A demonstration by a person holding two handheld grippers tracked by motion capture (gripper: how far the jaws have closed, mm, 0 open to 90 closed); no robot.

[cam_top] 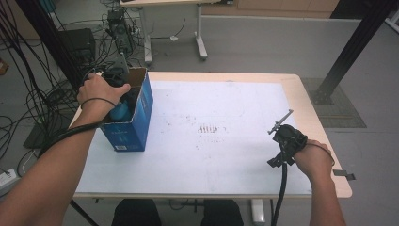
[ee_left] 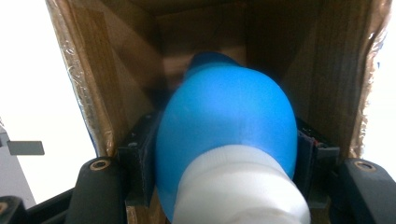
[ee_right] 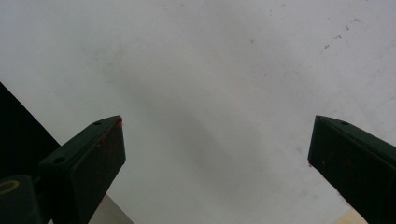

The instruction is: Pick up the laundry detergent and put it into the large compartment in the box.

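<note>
Two grippers: left gripper (ee_left: 226,154) fingers clamp blue bottle (ee_left: 226,126) inside cardboard box (cam_top: 141,101); right gripper (ee_right: 217,154) fingers spread, empty.

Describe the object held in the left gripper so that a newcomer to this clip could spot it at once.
On the table's left side stands an open blue cardboard box. The left gripper reaches into it, jaws shut on a rounded bright-blue bulb with a white ribbed end, the only smooth blue thing against the box's brown inside.
</note>
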